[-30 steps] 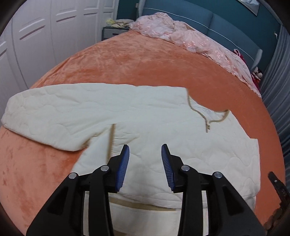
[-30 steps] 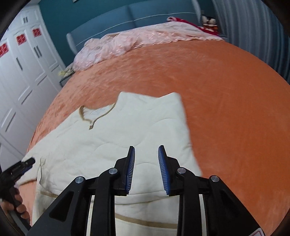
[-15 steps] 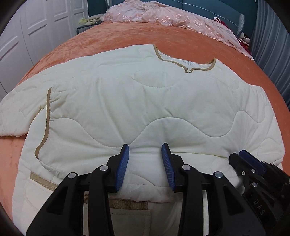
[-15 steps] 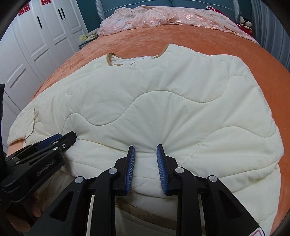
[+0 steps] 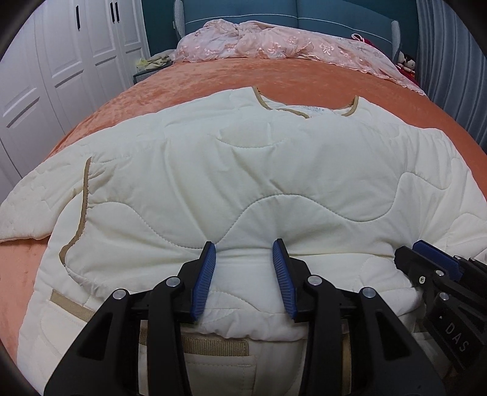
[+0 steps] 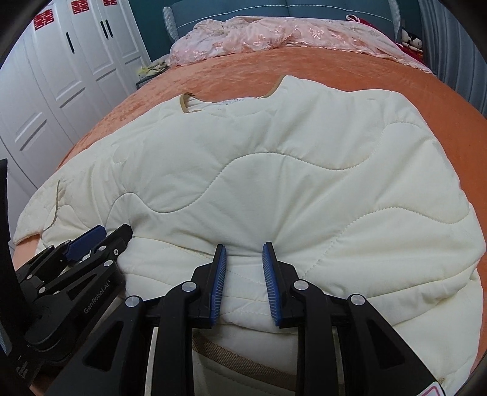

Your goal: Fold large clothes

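A cream quilted jacket (image 5: 243, 170) lies spread across the orange bed (image 5: 213, 76), collar toward the headboard, tan trim along neck and pocket edges. Its lower part is folded up over itself, and that doubled edge bunches between the blue pads of both tools. The left tool (image 5: 245, 277) has its jaws set apart with a thick roll of the fold lying between them, the pads (image 5: 204, 274) touching the fabric at each side; whether they truly pinch it cannot be told. The right tool (image 6: 244, 280) sits the same way on the fold just beside it, jaws parted around a ridge of fabric, with creases fanning out from that spot. One sleeve (image 5: 27, 210) trails off to the left. A pink embroidered coverlet (image 5: 274, 45) is heaped at the bed's far end against a teal headboard (image 5: 334, 15). White wardrobe doors (image 5: 61, 61) line the left wall, and grey curtains (image 5: 450, 61) hang at the right.
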{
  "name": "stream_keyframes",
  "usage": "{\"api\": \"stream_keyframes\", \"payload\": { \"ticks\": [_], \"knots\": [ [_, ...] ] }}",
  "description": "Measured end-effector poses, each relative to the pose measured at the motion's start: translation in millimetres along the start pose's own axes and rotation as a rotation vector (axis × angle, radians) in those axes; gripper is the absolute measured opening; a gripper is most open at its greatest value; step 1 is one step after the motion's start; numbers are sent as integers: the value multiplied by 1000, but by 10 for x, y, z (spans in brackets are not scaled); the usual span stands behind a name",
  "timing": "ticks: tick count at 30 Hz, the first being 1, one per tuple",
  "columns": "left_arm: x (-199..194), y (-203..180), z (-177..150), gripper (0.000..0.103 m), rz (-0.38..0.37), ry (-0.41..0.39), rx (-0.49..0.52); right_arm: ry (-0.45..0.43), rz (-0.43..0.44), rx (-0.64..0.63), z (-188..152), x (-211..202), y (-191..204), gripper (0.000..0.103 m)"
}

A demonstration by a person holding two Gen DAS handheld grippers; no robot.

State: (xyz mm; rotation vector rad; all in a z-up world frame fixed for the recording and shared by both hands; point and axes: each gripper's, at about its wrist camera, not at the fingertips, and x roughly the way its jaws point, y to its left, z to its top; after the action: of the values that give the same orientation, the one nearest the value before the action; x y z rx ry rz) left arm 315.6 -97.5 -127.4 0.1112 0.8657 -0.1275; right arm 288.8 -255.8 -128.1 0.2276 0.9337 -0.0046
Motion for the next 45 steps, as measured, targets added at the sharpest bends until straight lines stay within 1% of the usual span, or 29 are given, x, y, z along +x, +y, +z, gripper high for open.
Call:
{"api": "stream_keyframes", "payload": {
  "ticks": [4, 7, 8, 9, 10, 11, 13, 15, 17, 19, 20, 21, 24, 27, 30, 32, 34, 35, 36, 37, 38, 39, 40, 41, 42, 44, 45],
  "knots": [
    [-132, 138, 32, 38, -56, 27, -56, 17, 7, 9, 18, -22, 4, 24],
    [-355, 398, -15, 39, -56, 35, -101, 45, -22, 6, 65, -121, 55, 24],
    [-426, 496, -41, 39, -50, 34, -112, 51, -41, 8, 70, -169, 92, 25],
    [-485, 598, -68, 40, -38, 34, -123, 51, -50, 15, 78, -221, 128, 29],
    [-525, 720, -91, 41, -23, 42, -142, 46, -41, 28, 81, -277, 174, 29],
    [-549, 850, -114, 43, -18, 52, -171, 42, -16, 44, 84, -327, 238, 29],
    [-573, 1144, -167, 43, -22, 75, -254, 49, 46, 58, 97, -388, 439, 29],
    [-587, 1426, -220, 43, -16, 91, -336, 63, 72, 34, 99, -374, 704, 29],
    [-617, 1681, -264, 43, -2, 93, -399, 81, 94, 4, 79, -286, 968, 29],
    [-660, 1932, -291, 44, 11, 90, -449, 104, 94, -23, 23, -151, 1168, 29],
    [-685, 2066, -302, 48, 17, 85, -476, 117, 75, -41, -16, -65, 1236, 29],
    [-707, 2216, -306, 54, 20, 79, -506, 124, 43, -65, -61, 17, 1292, 29],
    [-752, 2726, -303, 61, 42, 71, -597, 91, -5, -121, -120, 55, 1372, 29],
    [-749, 3331, -308, 67, 90, 61, -706, 89, -19, -111, -100, -27, 1385, 29],
    [-666, 3893, -338, 67, 155, 54, -812, 75, -15, -79, -129, -201, 1408, 29],
    [-561, 4210, -370, 67, 176, 65, -870, 67, -5, -71, -174, -325, 1426, 29],
    [-442, 4439, -411, 67, 179, 73, -922, 57, -7, -77, -234, -435, 1452, 29],
    [-389, 4524, -427, 65, 175, 80, -944, 54, -7, -76, -257, -477, 1448, 29],
    [-348, 4584, -441, 59, 165, 82, -963, 55, -5, -71, -282, -517, 1441, 30],
    [-333, 4623, -449, 57, 167, 84, -972, 58, -2, -65, -304, -548, 1428, 30],
    [-333, 4634, -432, 50, 165, 74, -973, 61, -4, -61, -322, -572, 1411, 31],
    [-327, 4633, -394, 28, 156, 68, -962, 63, -7, -58, -344, -598, 1400, 32],
    [-311, 4628, -350, 14, 137, 75, -946, 65, -12, -57, -353, -615, 1385, 32],
    [-304, 4612, -290, 9, 133, 81, -929, 66, -18, -56, -359, -630, 1364, 33],
    [-330, 4580, -212, 5, 143, 68, -908, 66, -21, -51, -367, -644, 1340, 33],
    [-439, 4429, 33, 4, 155, 25, -830, 64, -20, -35, -370, -671, 1281, 33],
    [-526, 4323, 178, 4, 149, -4, -791, 61, -19, -27, -375, -684, 1249, 33]
  ]
}}
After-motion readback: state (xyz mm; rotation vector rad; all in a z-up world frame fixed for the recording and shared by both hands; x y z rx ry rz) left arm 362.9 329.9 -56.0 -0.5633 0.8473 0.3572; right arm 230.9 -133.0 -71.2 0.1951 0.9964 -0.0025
